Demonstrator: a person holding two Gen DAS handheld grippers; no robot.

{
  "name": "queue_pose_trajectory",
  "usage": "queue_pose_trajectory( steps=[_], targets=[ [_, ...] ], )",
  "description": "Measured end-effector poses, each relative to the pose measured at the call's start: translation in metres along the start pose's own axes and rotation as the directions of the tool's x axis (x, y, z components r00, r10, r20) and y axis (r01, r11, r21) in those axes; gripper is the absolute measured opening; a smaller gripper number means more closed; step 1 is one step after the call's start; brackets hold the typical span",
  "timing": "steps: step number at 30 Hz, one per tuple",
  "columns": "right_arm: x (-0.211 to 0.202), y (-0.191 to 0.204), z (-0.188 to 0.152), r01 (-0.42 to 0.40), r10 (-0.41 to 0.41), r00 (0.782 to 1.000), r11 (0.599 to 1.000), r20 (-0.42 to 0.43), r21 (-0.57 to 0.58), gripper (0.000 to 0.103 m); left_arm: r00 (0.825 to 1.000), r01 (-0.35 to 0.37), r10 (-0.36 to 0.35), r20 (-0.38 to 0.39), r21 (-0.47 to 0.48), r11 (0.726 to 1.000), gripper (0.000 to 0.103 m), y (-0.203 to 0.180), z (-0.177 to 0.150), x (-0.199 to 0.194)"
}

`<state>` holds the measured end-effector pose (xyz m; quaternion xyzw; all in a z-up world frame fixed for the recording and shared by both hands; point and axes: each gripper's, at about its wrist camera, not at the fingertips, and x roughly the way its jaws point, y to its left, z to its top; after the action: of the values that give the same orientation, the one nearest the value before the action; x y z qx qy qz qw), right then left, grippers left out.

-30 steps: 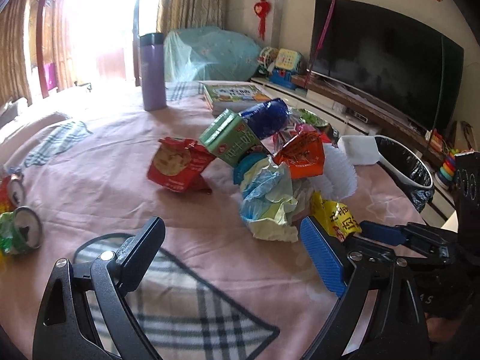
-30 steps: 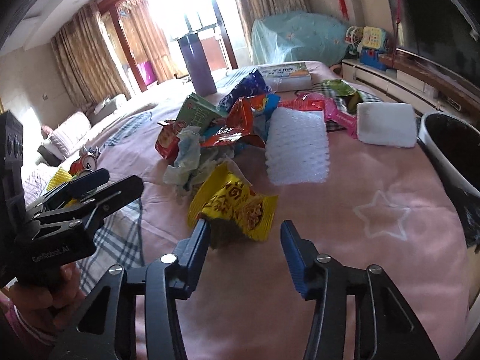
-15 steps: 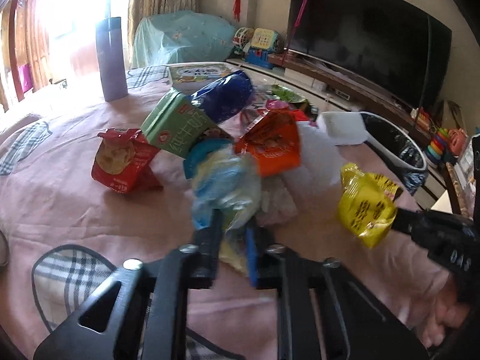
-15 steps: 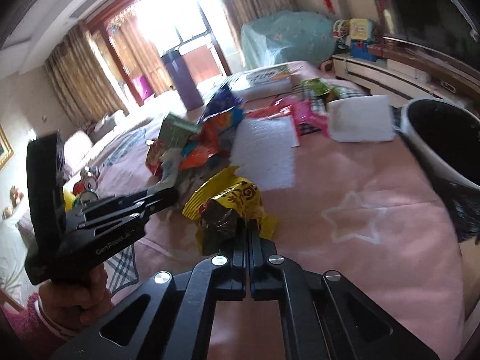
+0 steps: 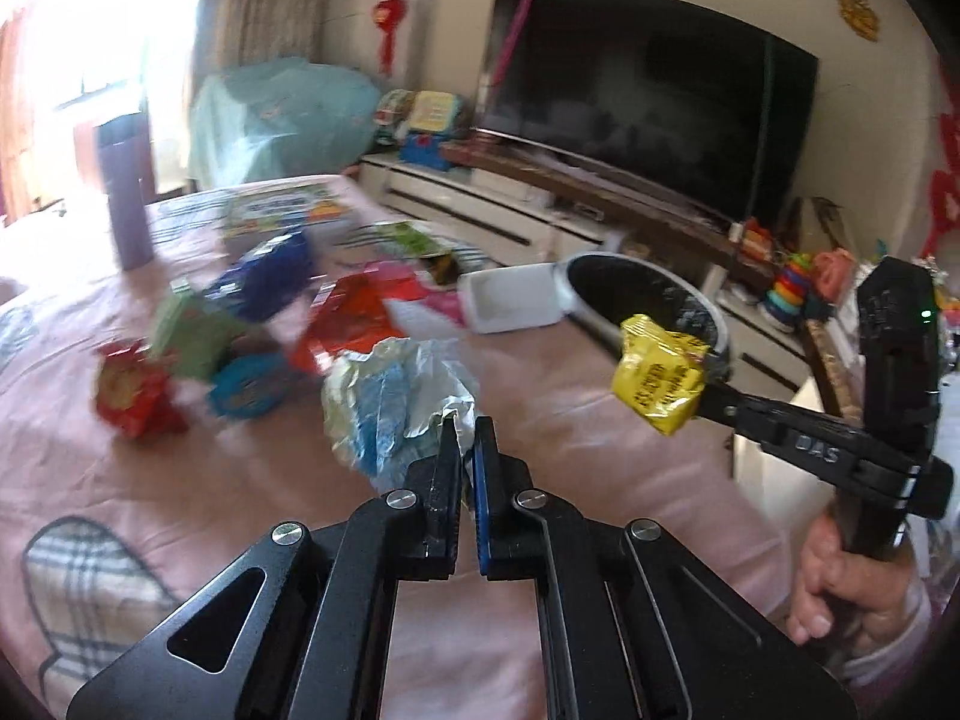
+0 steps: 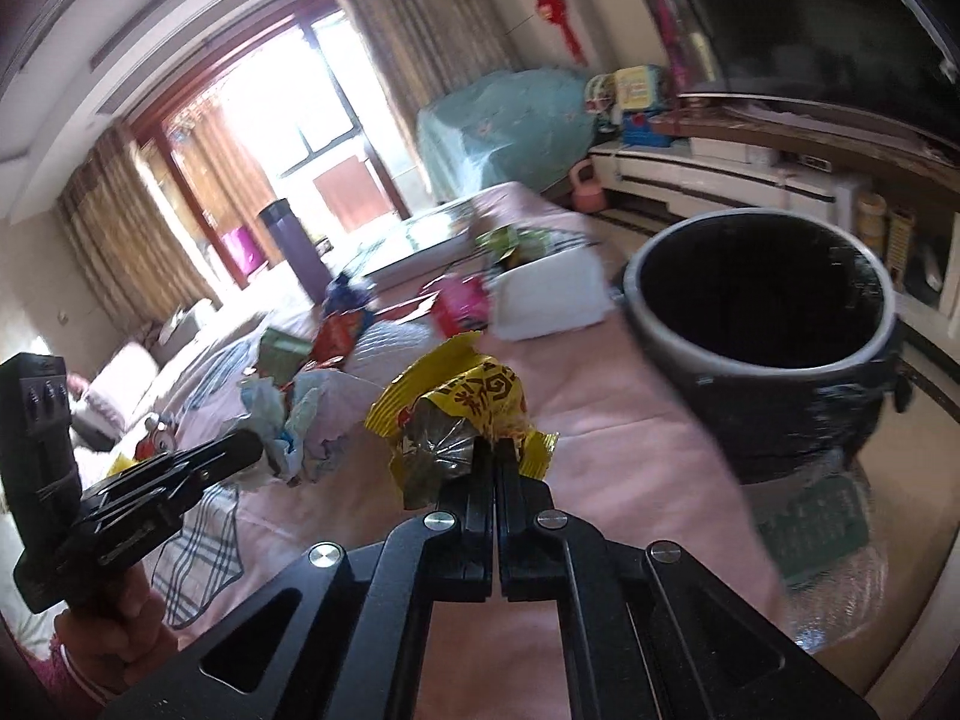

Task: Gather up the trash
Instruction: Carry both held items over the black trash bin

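My left gripper (image 5: 467, 429) is shut on a crumpled blue and white wrapper (image 5: 390, 402) and holds it above the pink tablecloth (image 5: 210, 480). My right gripper (image 6: 497, 450) is shut on a yellow snack packet (image 6: 462, 408) and holds it in the air just left of the black-lined trash bin (image 6: 762, 324). In the left wrist view the yellow packet (image 5: 657, 381) hangs in front of the bin (image 5: 648, 294). The left gripper with its wrapper (image 6: 288, 420) also shows in the right wrist view.
Several wrappers lie in a pile on the table, among them a red bag (image 5: 129, 396), a green carton (image 5: 192, 330), a blue bag (image 5: 270, 276) and an orange bag (image 5: 354, 324). A white box (image 5: 516, 300) sits beside the bin. A purple flask (image 5: 123, 192) stands far back.
Both grippers closed on their trash a second ago and have lifted it. The right gripper has carried the yellow packet right, up to the bin. The left has raised the blue wrapper.
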<state>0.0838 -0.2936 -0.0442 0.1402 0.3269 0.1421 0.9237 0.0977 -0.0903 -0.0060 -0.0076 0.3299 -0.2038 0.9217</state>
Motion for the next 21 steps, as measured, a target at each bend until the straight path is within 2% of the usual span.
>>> queue_pose_trajectory(
  steps=[7,15,21],
  targets=[
    [-0.021,-0.038,0.011,0.051,-0.054,0.998,0.997,0.045,0.062,0.0,0.996,0.093,-0.093,0.004,0.061,0.994,0.003,-0.04,0.019,0.014],
    [-0.032,-0.071,0.025,0.095,-0.103,0.992,0.99,0.07,0.108,0.0,0.991,0.133,-0.133,0.001,0.115,0.984,0.003,-0.073,0.037,0.035],
    [-0.025,-0.099,0.043,0.13,-0.136,0.989,0.985,0.051,0.117,0.0,0.988,0.151,-0.151,-0.009,0.15,0.977,0.003,-0.094,0.057,0.061]
  ],
)
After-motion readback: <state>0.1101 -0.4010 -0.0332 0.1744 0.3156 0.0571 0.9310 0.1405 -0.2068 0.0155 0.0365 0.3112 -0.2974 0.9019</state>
